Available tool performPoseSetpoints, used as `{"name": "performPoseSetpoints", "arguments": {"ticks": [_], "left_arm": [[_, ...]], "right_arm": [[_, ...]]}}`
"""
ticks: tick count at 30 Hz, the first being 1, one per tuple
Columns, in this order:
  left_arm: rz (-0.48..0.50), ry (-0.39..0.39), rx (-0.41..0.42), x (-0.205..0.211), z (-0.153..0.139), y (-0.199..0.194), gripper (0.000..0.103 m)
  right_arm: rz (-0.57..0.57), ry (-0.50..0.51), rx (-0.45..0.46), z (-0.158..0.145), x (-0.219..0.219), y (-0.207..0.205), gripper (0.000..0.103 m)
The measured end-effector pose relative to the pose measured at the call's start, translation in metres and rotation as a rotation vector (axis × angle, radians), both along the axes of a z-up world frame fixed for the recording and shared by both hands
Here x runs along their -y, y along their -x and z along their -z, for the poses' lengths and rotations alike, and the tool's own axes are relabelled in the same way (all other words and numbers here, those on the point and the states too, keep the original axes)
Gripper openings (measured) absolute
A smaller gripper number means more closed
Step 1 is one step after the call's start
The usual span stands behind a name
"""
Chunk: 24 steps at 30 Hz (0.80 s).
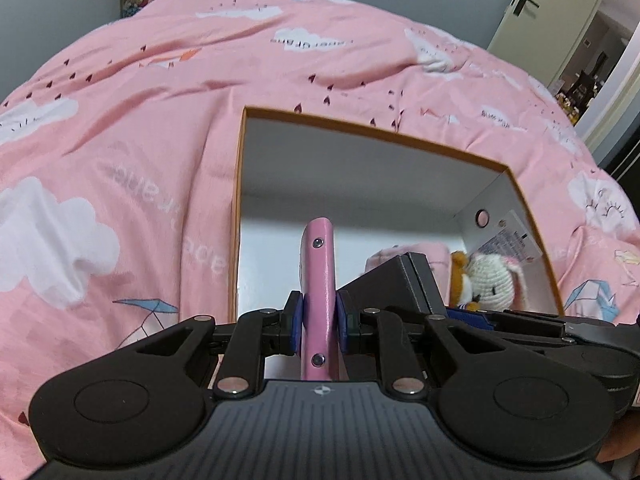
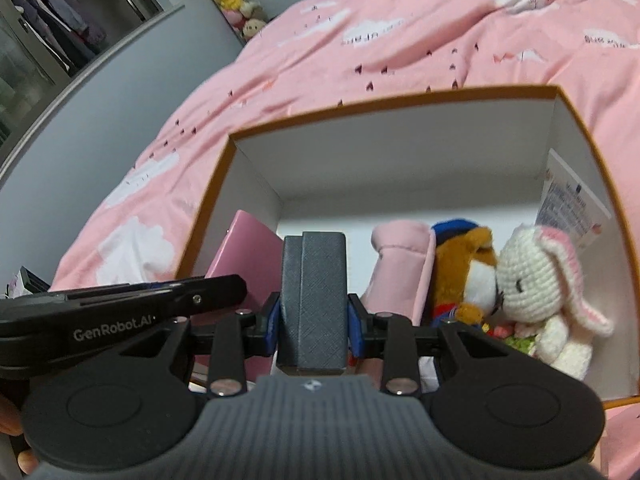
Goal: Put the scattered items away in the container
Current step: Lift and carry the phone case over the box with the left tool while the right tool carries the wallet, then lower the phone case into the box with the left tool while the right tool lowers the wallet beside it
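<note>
soft, even indoor light; white-lined orange cardboard box (image 2: 400, 160) shadowed inside; mild motion blur; strong fisheye bending at edges.

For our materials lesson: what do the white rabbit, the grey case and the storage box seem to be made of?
White rabbit: crocheted yarn, visible stitch rows. Grey case: probably textured faux leather, matte crosshatch grain. Storage box: likely cardboard, thin orange edge, smooth white inside.
</note>
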<state>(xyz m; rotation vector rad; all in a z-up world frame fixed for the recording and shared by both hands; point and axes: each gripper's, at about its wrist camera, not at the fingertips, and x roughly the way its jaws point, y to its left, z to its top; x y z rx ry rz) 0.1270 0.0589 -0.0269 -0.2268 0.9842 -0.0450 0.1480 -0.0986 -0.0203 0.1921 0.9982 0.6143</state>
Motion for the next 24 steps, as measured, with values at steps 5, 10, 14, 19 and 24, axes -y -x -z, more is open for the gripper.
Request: {"name": "performPoseSetpoints", "arguments": {"ticks": [5, 10, 14, 19, 24], "left_arm": [[0.005, 0.006, -0.030, 0.000, 0.010, -0.003, 0.019], [0.012, 0.013, -0.031, 0.001, 0.011, -0.004, 0.020], [0.020, -0.013, -0.028, 0.004, 0.012, -0.003, 0.020], [0.035, -0.035, -0.038, 0.010, 0.013, -0.003, 0.020], [0.065, -0.065, -0.054, 0.017, 0.013, -0.002, 0.021]], "right_arm": [[-0.005, 0.009, -0.022, 0.008, -0.002, -0.005, 0.037], [-0.007, 0.006, -0.038, 0.008, 0.000, -0.007, 0.038], [-0.013, -0.017, -0.058, 0.004, 0.006, -0.004, 0.042], [-0.025, -0.017, -0.061, 0.002, 0.009, -0.001, 0.040], [-0.003, -0.033, -0.059, -0.001, 0.018, 0.003, 0.032]]}}
